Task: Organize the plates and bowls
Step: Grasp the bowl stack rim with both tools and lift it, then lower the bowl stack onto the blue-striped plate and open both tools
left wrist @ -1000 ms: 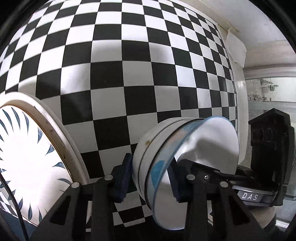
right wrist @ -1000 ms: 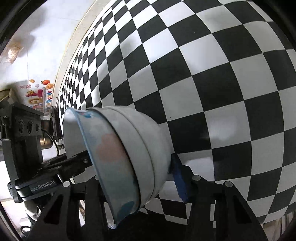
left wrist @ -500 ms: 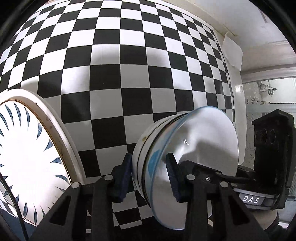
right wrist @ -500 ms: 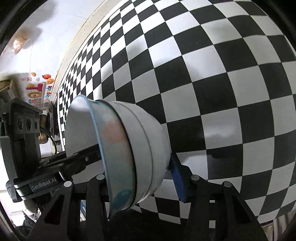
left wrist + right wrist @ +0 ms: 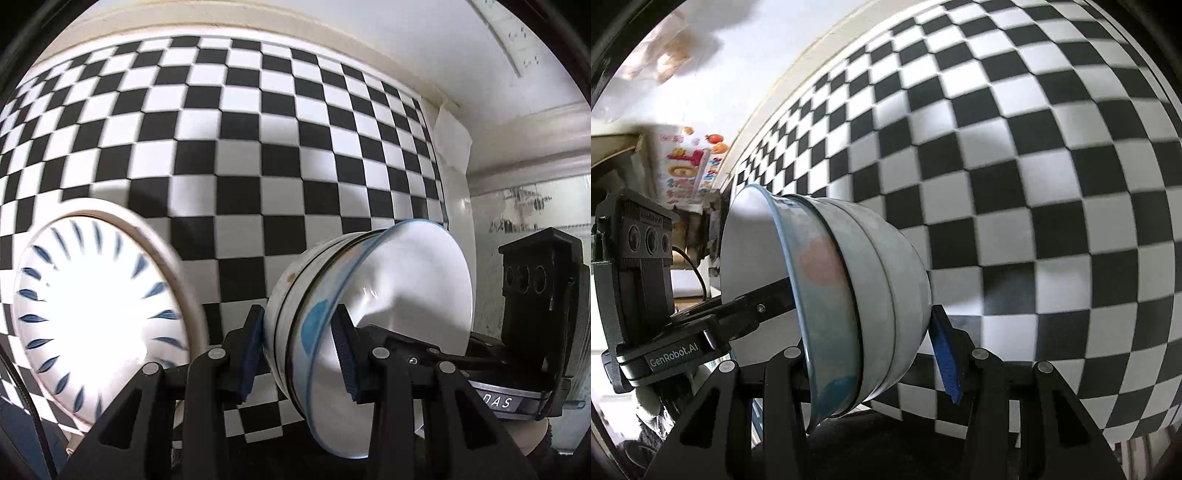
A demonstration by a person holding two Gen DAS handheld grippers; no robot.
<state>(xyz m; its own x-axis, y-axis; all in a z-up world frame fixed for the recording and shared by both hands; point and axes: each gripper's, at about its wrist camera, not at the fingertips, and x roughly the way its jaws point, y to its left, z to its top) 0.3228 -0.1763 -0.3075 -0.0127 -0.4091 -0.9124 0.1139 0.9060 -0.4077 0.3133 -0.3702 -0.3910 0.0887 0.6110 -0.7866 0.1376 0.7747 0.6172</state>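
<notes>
Seen from the right wrist: stack of bowls (image 5: 871,295), 3 nested as far as can be told, tipped on its side with the opening facing left. Clamped across the wall by the right gripper (image 5: 871,354), blue pad (image 5: 943,354) pressing the outer bowl from the right, other finger hidden inside. Gripped also from the left by the left gripper (image 5: 764,306), one black finger reaching into the white interior. Behind, checkered black-and-white surface (image 5: 1034,184). Colourful sticker (image 5: 689,166) at upper left, blurred.

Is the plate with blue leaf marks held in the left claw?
No, the left claw grips the stacked bowls; the plate sits apart.
</notes>
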